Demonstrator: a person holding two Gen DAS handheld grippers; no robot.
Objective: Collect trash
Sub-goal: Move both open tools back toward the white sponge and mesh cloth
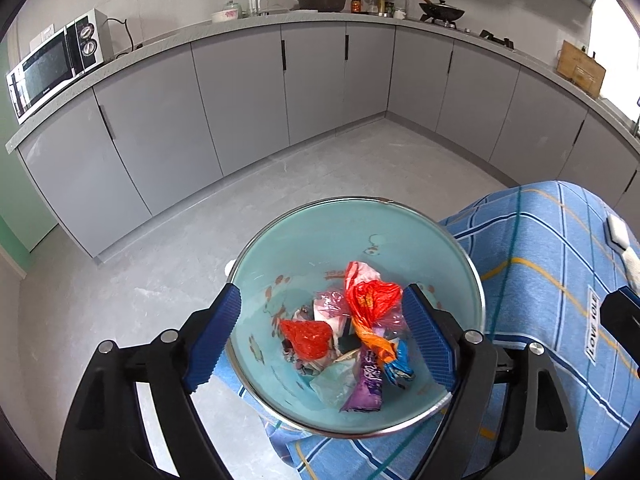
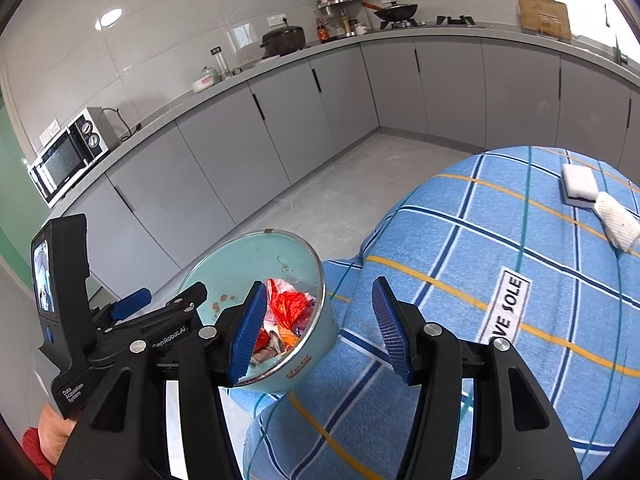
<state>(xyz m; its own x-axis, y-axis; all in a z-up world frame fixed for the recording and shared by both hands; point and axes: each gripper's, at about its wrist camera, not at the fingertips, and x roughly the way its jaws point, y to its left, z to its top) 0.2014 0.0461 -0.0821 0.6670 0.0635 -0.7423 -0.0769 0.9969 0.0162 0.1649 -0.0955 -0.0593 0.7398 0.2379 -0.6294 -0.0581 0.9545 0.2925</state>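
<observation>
Teal enamel basin (image 1: 360,232) holding crumpled wrappers (image 1: 352,328), left hand-held gripper (image 1: 322,336) spread above it, right hand-held gripper (image 2: 318,330) spread, empty

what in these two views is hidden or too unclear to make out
- Bottom of the basin: left wrist view, covered by piled wrappers.
- Table under the checked cloth: both views, fully draped.
- Label text: right wrist view, first letters folded out of sight.
- White pad: left wrist view, cut off by the edge.
- Spice bottles: both views, too small to read.
- Left gripper and right gripper: open, empty.
</observation>
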